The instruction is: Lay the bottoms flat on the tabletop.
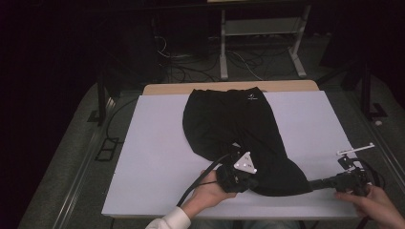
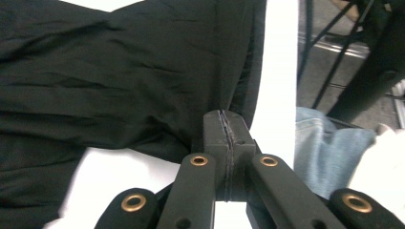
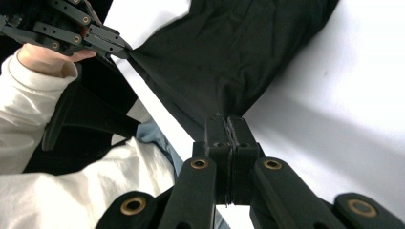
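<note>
A black pair of fabric shorts (image 1: 229,124) lies on the white rectangular table top (image 1: 153,152), its waistband at the far edge and its leg ends toward the person. The left gripper (image 1: 251,182) is held low near the front edge of the table, the person's left hand (image 1: 207,193) wrapped around its body from below, with a white sleeve (image 1: 167,222) at the wrist. This gripper points to the right across the table, and the grey three-cornered plate (image 1: 245,162) on its top faces upward. In the left gripper view its two black jaws are pressed together, and the dark cloth (image 2: 143,71) of the hem is pinched between them. The right gripper (image 1: 311,185) comes from the right side, lying almost level and pointing to the left, with the right hand (image 1: 370,200) gripping its handle near the corner of the table. In the right gripper view the jaws are also closed tightly, clamped on the edge of the same black cloth (image 3: 229,52), which spreads away from them in folds. In that view the left gripper (image 3: 125,51) holds the other corner of this leg end, so the hem is stretched between the two. The two grippers are near each other.
</note>
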{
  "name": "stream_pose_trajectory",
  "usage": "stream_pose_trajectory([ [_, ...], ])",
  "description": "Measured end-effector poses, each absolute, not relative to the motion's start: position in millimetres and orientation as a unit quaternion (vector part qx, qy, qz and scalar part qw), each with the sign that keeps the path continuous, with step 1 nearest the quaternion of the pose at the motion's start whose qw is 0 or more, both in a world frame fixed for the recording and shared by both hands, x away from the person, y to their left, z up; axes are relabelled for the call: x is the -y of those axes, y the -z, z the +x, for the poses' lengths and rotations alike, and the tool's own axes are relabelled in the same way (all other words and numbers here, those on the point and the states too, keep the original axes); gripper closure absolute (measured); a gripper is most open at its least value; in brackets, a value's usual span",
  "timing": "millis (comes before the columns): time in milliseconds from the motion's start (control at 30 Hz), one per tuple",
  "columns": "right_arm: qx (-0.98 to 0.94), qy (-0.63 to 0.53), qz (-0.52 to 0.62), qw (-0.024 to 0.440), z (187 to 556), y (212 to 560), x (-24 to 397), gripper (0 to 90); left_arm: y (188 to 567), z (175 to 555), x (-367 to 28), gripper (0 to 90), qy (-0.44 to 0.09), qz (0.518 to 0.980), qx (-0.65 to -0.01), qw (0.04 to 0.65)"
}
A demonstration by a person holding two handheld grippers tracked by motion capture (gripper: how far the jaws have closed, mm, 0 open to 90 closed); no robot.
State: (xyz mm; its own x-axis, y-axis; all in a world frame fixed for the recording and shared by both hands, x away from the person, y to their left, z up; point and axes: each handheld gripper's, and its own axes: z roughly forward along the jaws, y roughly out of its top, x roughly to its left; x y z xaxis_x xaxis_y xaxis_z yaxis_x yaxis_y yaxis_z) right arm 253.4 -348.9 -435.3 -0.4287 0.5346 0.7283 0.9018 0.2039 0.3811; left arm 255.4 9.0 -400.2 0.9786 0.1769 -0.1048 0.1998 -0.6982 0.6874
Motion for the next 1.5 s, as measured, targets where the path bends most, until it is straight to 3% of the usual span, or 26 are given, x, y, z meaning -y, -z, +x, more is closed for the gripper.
stream_pose_trajectory([
  [633,0.771,0.364,-0.477,0.213,227,440,356,88.0,422,231,4,89.2,0.061,0.933,-0.072,0.348],
  [733,0.77,0.359,-0.479,0.221,226,442,354,83.5,425,233,4,88.2,0.066,0.931,-0.075,0.351],
  [1067,0.793,0.376,-0.468,0.099,231,428,344,25.6,417,241,-25,37.5,0.079,0.899,-0.105,0.419],
  [1233,0.794,0.389,-0.462,0.071,239,421,333,0.0,410,246,-39,16.9,0.076,0.887,-0.116,0.441],
  [1367,0.796,0.399,-0.45,0.066,246,417,326,0.0,406,251,-48,0.0,0.059,0.881,-0.132,0.451],
  [1500,0.798,0.402,-0.445,0.059,252,413,319,0.0,402,258,-60,0.0,0.045,0.874,-0.148,0.46],
])
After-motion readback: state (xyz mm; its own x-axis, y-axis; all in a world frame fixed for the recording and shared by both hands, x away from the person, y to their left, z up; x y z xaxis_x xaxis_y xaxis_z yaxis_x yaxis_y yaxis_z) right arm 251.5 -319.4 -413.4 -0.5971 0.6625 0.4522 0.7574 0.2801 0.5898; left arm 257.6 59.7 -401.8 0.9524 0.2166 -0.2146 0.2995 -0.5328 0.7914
